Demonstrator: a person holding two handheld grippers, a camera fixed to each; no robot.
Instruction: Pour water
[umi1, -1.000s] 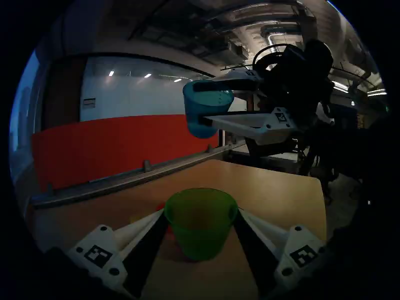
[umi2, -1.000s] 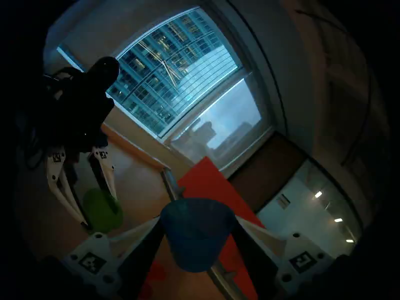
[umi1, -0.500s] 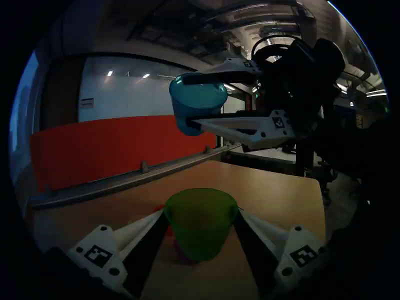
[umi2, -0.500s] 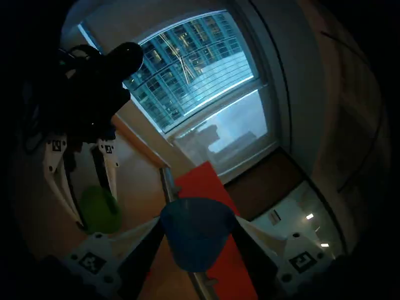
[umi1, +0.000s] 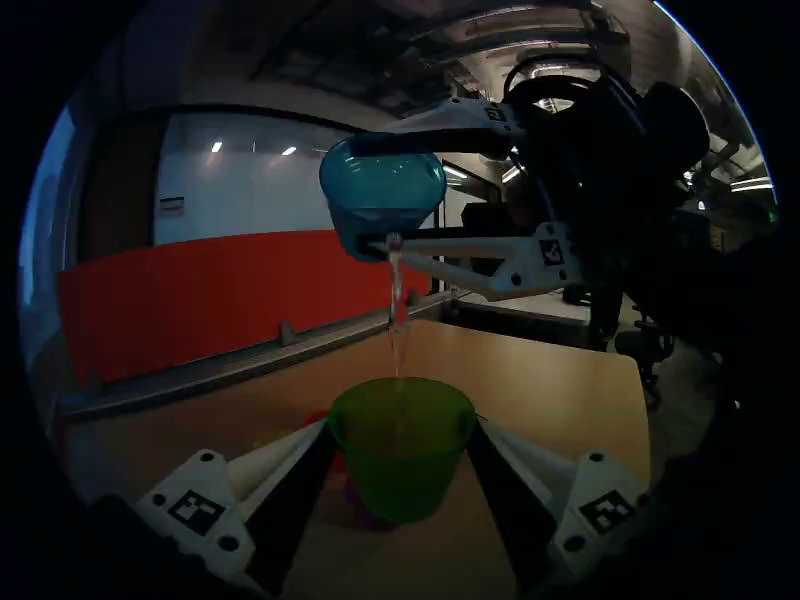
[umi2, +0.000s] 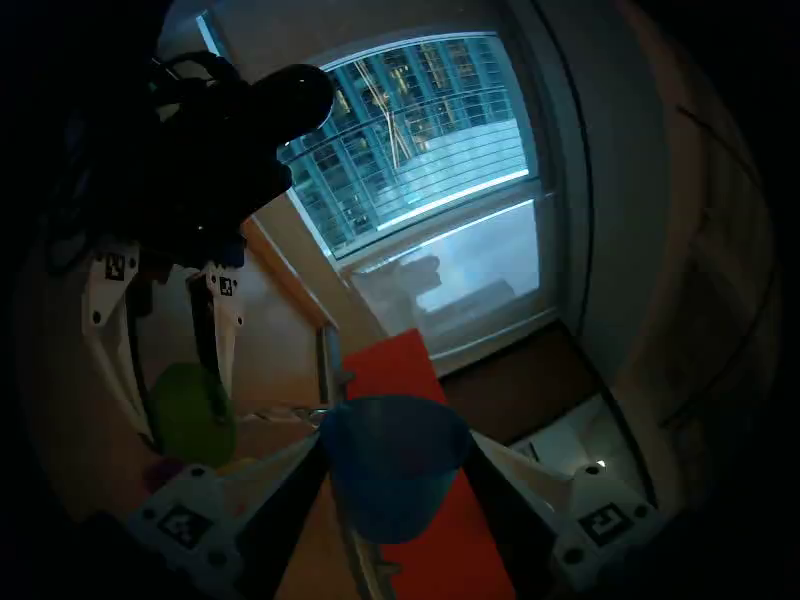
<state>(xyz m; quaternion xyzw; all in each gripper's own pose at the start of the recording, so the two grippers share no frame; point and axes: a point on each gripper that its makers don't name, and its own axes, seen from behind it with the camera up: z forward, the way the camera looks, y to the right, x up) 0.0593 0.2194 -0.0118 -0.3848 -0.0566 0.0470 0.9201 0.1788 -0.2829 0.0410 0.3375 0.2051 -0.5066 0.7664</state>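
The right hand-held gripper (umi2: 395, 450) pinches a tipped blue cup (umi2: 392, 480). Water (umi1: 395, 290) falls, seemingly into the near green cup (umi1: 402, 460), which the left hand-held gripper (umi1: 400, 430) pinches.

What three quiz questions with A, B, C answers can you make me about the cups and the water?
1. Where is the blue cup compared with the green cup?
A) inside it
B) above it
C) under it

2. What colour is the cup that the left tongs hold?
A) yellow
B) white
C) green

3. What is the water doing?
A) falling in a thin stream
B) staying inside the blue cup
C) frozen solid

Answers:
1 B: in the left gripper view the blue cup, tipped in the right tongs, hangs above the green one.
2 C: the cup between the left tongs' fingers is green.
3 A: a thin stream runs from the blue cup's rim down toward the green cup.
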